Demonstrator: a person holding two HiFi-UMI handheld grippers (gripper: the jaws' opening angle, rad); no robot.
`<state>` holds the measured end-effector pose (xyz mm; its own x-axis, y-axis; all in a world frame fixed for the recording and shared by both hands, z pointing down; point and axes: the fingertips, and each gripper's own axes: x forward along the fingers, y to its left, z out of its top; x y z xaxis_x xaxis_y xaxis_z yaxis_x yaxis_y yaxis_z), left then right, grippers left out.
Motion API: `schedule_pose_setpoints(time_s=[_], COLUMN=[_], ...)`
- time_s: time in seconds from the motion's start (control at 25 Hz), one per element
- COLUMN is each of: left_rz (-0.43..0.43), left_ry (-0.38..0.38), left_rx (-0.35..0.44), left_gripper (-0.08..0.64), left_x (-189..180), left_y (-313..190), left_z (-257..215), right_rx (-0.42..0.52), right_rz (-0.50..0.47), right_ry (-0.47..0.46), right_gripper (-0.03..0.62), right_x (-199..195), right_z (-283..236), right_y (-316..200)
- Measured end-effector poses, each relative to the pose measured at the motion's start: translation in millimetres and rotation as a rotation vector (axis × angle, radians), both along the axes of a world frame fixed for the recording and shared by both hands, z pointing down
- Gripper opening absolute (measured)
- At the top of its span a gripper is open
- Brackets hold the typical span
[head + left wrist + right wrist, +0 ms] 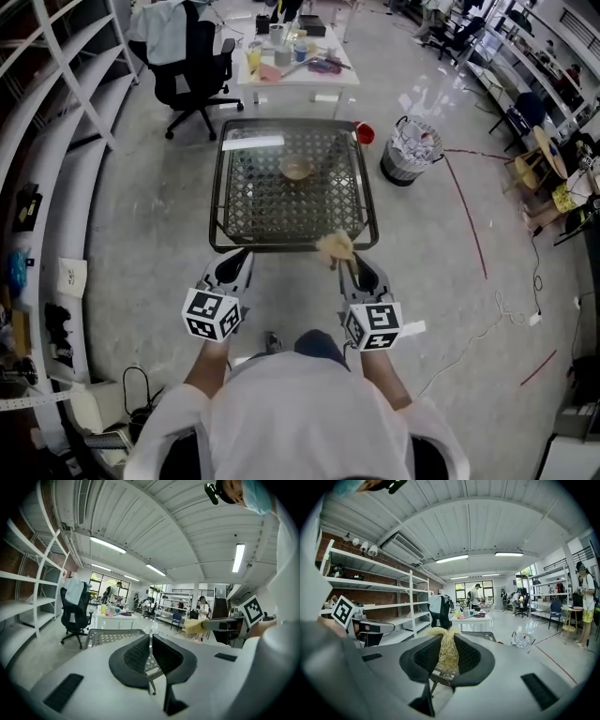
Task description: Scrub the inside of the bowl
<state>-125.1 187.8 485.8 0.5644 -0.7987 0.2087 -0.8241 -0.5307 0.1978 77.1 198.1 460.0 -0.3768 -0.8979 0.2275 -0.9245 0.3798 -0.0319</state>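
Note:
A small tan bowl (296, 170) sits near the middle of a low mesh-top metal table (236, 220). My right gripper (351, 261) hovers at the table's near right edge, shut on a pale yellow fibrous scrubber (335, 247). In the right gripper view the scrubber (448, 652) is pinched between the jaws of the right gripper (447, 639) and sticks up past them. My left gripper (241, 255) is held level with it at the near left edge, away from the bowl. In its own view the left gripper (151, 641) is shut and empty.
A red cup (364, 133) stands on the floor by the table's far right corner, with a wire waste basket (412, 148) further right. A black office chair (192, 66) and a cluttered white table (295, 67) stand beyond. White shelving (56, 112) runs along the left.

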Motion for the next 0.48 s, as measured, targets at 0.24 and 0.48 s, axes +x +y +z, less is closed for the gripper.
schedule_pose_setpoints(time_s=[0.24, 0.48], left_rz=[0.001, -0.028], left_ry=[0.005, 0.003], left_rx=[-0.03, -0.034], left_gripper=[0.043, 0.043], left_x=[4, 18], left_y=[-22, -61], left_z=[12, 9], right_rx=[-0.029, -0.031], right_rz=[-0.006, -0.043], right_ry=[0.006, 0.009], right_gripper=[0.089, 0.089], right_x=[2, 14], right_z=[11, 9], right_y=[-21, -65])
